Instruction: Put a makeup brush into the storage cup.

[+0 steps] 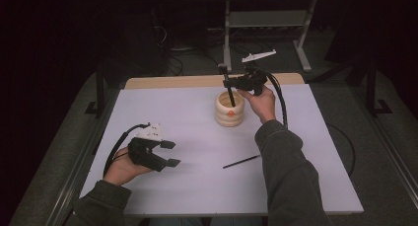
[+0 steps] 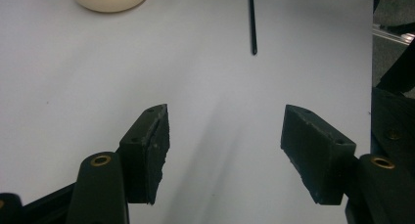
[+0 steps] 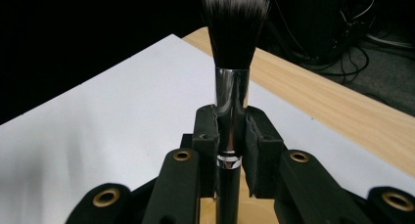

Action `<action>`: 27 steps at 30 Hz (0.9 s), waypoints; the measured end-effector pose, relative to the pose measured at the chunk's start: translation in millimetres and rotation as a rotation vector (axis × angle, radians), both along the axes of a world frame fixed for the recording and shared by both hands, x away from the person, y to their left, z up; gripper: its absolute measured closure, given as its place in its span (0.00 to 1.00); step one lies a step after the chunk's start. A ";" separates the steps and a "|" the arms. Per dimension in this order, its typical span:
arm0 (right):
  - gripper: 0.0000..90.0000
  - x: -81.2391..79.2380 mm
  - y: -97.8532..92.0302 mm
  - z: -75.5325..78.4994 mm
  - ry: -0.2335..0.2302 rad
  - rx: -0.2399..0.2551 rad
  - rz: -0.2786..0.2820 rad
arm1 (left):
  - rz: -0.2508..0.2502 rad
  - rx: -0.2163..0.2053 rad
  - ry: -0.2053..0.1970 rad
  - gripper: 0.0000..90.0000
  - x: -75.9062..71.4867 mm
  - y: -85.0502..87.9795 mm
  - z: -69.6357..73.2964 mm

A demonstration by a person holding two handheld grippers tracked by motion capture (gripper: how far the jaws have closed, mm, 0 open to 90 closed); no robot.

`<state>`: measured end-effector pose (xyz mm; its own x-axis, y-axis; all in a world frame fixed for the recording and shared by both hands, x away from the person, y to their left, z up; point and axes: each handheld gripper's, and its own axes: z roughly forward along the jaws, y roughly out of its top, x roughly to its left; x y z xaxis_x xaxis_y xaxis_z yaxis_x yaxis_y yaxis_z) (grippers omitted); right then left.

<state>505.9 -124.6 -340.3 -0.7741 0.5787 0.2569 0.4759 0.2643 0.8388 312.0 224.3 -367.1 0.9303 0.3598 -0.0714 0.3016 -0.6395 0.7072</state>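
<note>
Lowering a makeup brush (image 3: 231, 94) handle-first into the cream ribbed holder (image 1: 229, 109) at the far middle of the white table (image 1: 197, 152) seems to be my current step. My right gripper (image 1: 227, 79) clamps the brush at its metal collar, bristles up. Next I judge: sink it straight, then release. My right forearm reaches forward, wrist raised. My left gripper (image 1: 170, 153) rests low, jaws apart and empty. A thin black stick (image 1: 241, 162) lies nearby.

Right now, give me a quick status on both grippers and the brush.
Right gripper shut on makeup brush, handle end down in cream holder. Left gripper open, nothing between its jaws, low over table. Thin black stick lies loose, out of the way.
</note>
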 end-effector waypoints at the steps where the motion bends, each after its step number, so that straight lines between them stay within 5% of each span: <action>1: 0.84 -0.6 -0.2 -0.7 0.002 -0.004 -0.004 | 0.000 0.001 0.001 0.38 0.2 0.3 0.4; 9: 0.84 -3.2 0.7 -4.2 0.026 -0.018 0.002 | -0.005 0.013 -0.007 0.38 1.1 -0.2 0.5; 15: 0.69 -5.6 -2.4 -3.5 0.030 -0.028 -0.025 | 0.002 0.002 0.011 0.39 1.1 -1.9 -0.9; 27: 0.59 -33.6 -26.4 1.6 0.012 -0.008 -0.001 | -0.001 -0.010 0.013 0.39 3.6 -10.1 -0.2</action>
<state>472.3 -151.0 -338.7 -0.7703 0.5817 0.2613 0.4861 0.2704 0.8310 315.5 214.2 -367.3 0.9295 0.3582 -0.0877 0.3106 -0.6323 0.7097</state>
